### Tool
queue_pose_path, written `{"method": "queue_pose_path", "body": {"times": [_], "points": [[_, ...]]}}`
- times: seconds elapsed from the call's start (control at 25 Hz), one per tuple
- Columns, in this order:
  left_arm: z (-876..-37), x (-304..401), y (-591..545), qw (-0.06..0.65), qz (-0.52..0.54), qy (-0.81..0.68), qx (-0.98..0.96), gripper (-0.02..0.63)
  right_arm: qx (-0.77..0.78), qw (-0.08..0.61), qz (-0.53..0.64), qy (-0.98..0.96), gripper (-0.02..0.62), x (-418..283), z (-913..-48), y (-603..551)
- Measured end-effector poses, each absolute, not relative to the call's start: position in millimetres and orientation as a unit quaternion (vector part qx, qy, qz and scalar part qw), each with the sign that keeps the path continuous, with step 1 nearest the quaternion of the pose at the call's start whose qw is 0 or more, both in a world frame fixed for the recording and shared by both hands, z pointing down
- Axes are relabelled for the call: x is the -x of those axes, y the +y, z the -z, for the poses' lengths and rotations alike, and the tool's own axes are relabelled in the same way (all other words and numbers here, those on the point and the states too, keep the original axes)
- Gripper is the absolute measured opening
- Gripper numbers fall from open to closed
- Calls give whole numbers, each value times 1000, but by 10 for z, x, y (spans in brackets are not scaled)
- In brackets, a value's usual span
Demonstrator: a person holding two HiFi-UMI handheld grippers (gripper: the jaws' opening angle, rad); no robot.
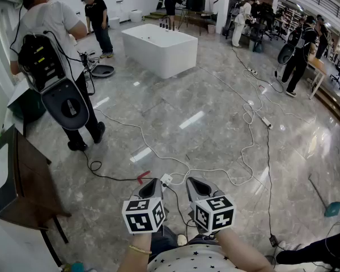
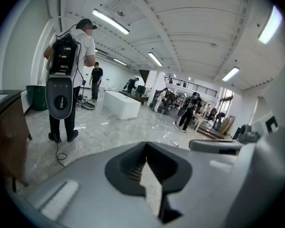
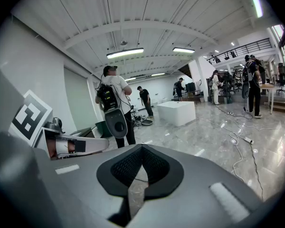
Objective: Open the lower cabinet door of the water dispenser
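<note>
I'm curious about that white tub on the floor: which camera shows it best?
The head view: it looks down on the white tub, showing its whole rim and two sides. The left gripper view and the right gripper view each show it small, distant and side-on.

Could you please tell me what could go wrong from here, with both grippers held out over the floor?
1. The thing to be opened shows in no view, so the holder probably has to walk. Cables snake across the floor and could trip them.
2. A person with a backpack stands close on the left, and a turn could bump them.
3. The left gripper and right gripper are both shut and empty, so they must open first.
</note>
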State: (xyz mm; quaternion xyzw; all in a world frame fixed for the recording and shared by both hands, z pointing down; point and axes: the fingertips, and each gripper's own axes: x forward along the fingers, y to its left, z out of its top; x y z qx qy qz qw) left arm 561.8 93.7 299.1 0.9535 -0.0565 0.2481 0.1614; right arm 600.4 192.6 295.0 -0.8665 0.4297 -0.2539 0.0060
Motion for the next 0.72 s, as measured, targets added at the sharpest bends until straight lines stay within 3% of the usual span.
{"method": "queue_pose_path", "body": {"times": [0.48,0.72], "points": [[-3327,-4891,514,190,-254,-135,-939,6,821,-23,281,497,-2,-5461,-3248,1390],[-3452,-4080,5,226,-249,-233,-912,6,764,-64,295,570,-2,-4927,-3380,797]]}}
